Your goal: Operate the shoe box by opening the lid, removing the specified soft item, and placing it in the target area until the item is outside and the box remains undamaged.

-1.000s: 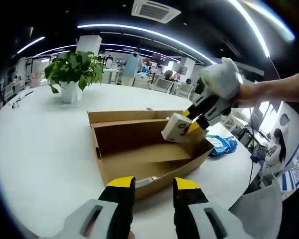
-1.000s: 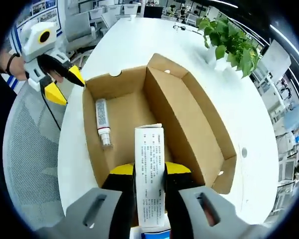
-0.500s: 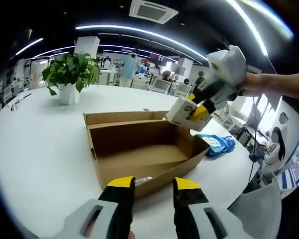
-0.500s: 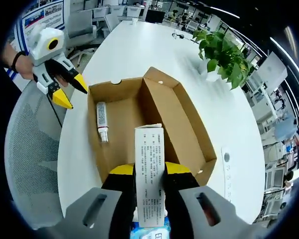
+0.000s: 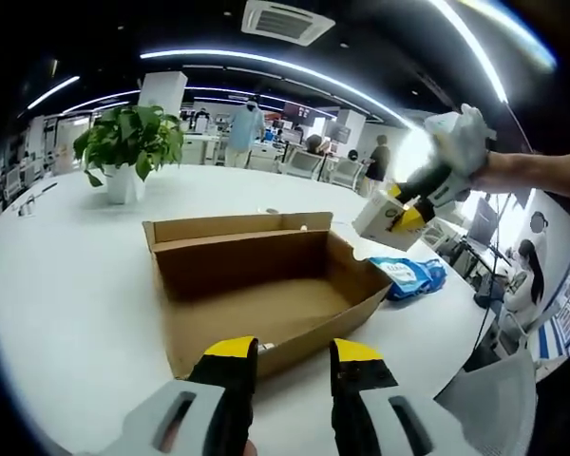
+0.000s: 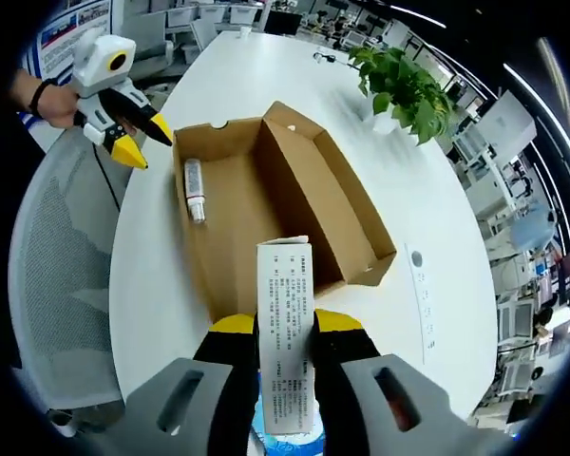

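In my left gripper view, going from nine o'clock round, a potted plant (image 5: 125,142) stands on the white table (image 5: 66,275) at about ten o'clock, well beyond the open shoe box (image 5: 256,285), which sits at the centre with its lid folded back along the far side. My left gripper (image 5: 293,353) rises at six o'clock, its yellow-tipped jaws parted with nothing between them, poised just short of the box's near wall. At two o'clock my right gripper (image 5: 410,211) hangs above and beyond the box's right end, clamped on a small white carton (image 5: 378,217), and below it at three o'clock a blue soft pack (image 5: 410,275) lies on the table just beside the box. In my right gripper view the left gripper (image 6: 133,142) shows at ten o'clock near the box's corner, and a small tube (image 6: 196,188) lies on the floor of the box (image 6: 266,204). At six o'clock my right gripper (image 6: 285,328) grips the carton (image 6: 285,351) upright, clear of the cardboard, with a sliver of blue beneath it. I judge the lid step done and the removal in hand: the carton is out and needs carrying over to the table beside the blue pack, then lowering and releasing without knocking the box wall.
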Demonstrator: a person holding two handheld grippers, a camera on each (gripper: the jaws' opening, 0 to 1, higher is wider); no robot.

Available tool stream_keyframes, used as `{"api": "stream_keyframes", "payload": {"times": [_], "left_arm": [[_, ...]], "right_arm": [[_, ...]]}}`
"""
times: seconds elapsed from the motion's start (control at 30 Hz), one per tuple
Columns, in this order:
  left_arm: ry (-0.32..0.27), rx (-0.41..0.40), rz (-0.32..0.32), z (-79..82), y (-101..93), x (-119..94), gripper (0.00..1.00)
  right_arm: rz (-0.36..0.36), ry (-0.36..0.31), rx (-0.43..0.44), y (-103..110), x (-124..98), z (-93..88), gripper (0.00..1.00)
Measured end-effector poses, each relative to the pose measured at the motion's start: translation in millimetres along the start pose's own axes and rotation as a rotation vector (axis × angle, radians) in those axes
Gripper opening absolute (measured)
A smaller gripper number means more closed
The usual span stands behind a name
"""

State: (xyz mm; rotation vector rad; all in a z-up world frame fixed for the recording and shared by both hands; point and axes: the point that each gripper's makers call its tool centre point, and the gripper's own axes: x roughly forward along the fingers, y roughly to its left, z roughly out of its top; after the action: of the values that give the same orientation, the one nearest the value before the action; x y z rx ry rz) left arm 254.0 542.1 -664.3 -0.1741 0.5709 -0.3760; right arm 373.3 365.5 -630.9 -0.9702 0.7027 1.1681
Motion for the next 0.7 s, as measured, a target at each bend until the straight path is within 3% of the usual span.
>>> {"api": "stream_keyframes", "payload": {"times": [0.27, 0.7], "left_arm": [[0.010, 0.017, 0.003, 0.4, -8.7, 5, 0.31], [0.036, 0.038, -0.001, -3.1, -26.4, 14, 0.31]], "right_arm": [[-0.013, 0.022, 0.075, 6, -13, -46.5, 0.18], [-0.038, 0.053, 0.147, 8, -29, -105.2, 0.18]]}}
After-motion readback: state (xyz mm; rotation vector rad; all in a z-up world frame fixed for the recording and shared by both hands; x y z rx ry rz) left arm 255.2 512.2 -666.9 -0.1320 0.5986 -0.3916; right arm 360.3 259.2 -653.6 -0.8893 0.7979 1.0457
